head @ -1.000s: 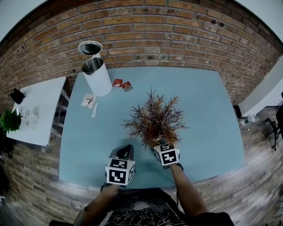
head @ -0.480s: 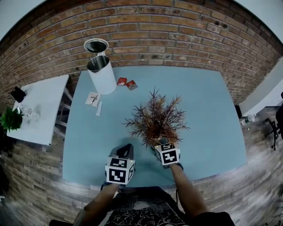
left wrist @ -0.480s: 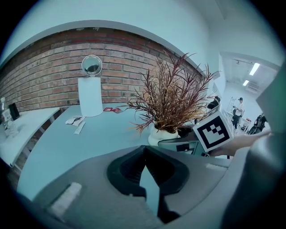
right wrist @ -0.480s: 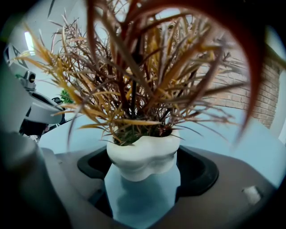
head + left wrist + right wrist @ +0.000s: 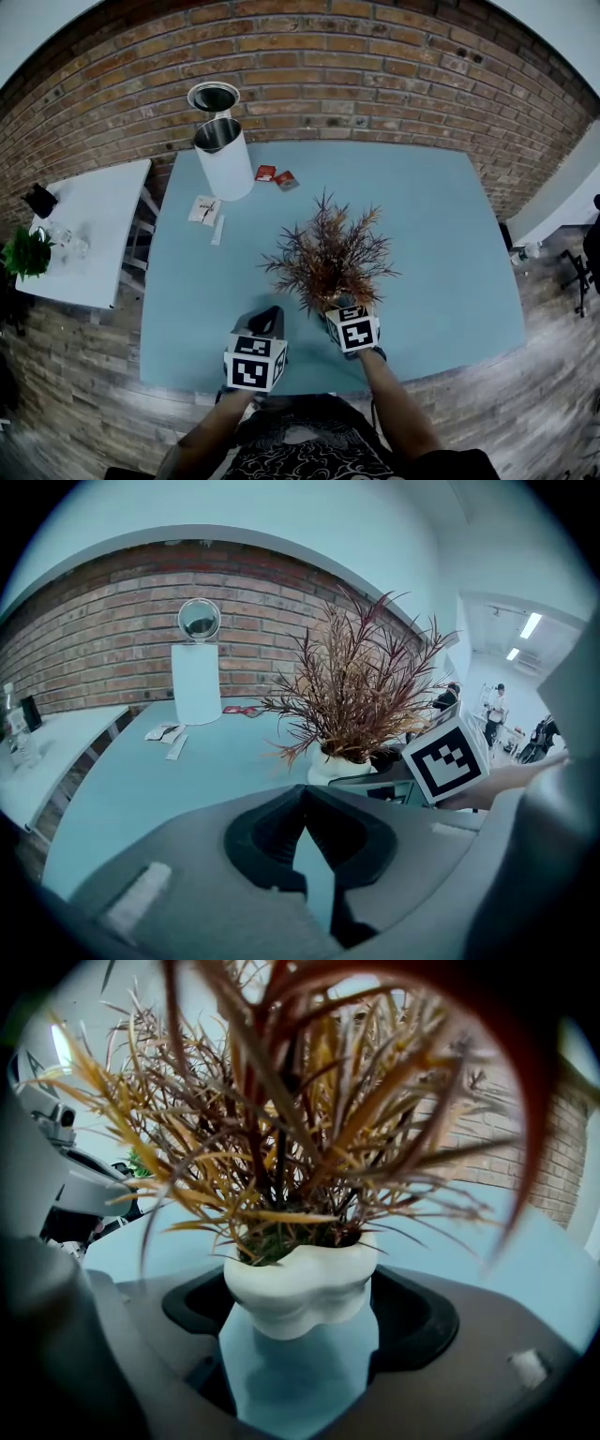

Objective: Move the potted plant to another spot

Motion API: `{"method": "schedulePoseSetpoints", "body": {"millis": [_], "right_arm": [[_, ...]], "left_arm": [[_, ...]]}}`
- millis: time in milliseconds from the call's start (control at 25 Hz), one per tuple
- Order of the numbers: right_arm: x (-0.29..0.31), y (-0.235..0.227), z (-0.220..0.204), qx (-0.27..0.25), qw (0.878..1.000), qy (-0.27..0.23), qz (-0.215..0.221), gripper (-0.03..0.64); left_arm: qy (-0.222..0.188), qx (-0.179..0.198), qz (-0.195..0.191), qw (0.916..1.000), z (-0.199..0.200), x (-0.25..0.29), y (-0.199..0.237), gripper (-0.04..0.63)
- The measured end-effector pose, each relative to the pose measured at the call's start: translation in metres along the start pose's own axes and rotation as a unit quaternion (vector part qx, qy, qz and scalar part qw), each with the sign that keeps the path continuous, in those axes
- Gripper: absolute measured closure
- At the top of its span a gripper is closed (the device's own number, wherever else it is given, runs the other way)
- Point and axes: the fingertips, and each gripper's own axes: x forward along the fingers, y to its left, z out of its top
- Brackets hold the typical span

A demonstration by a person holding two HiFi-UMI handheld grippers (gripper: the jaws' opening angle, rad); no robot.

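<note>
Your right gripper stays clamped on the plant, hardly shifted over 1 second at the table's near edge, while your left gripper's jaws are together and empty, so the move has barely begun.

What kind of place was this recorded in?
Likely an office or studio: a blue table against a brick wall, a white side table beside it, and ceiling strip lights over an open room behind.
</note>
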Motion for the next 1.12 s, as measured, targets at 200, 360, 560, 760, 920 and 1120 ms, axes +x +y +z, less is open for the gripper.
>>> {"method": "schedulePoseSetpoints", "body": {"millis": [200, 360, 560, 760, 920, 1120], "right_arm": [[0.000, 0.014, 0.001, -0.001, 1.000, 0.000, 0.000, 0.170], [0.001, 0.024, 0.000, 0.000, 1.000, 0.002, -0.001, 0.170], [0.002, 0.040, -0.001, -0.002, 1.000, 0.004, 0.001, 0.169], [0.003, 0.058, -0.001, -0.004, 1.000, 0.006, 0.003, 0.169], [0.004, 0.070, -0.001, -0.005, 1.000, 0.008, 0.003, 0.169], [0.005, 0.087, -0.001, -0.008, 1.000, 0.008, 0.007, 0.170]], "left_arm": [[-0.003, 0.000, -0.001, 1.0000, -0.003, -0.008, 0.008, 0.595], [-0.002, -0.001, -0.002, 1.0000, -0.007, -0.015, 0.014, 0.595], [-0.006, -0.006, -0.001, 1.0000, -0.013, -0.024, 0.024, 0.595], [-0.008, -0.011, -0.002, 0.9999, -0.021, -0.035, 0.033, 0.595], [-0.006, -0.016, 0.000, 0.9999, -0.029, -0.043, 0.041, 0.595], [-0.008, -0.018, -0.001, 0.9998, -0.036, -0.052, 0.048, 0.595]]}}
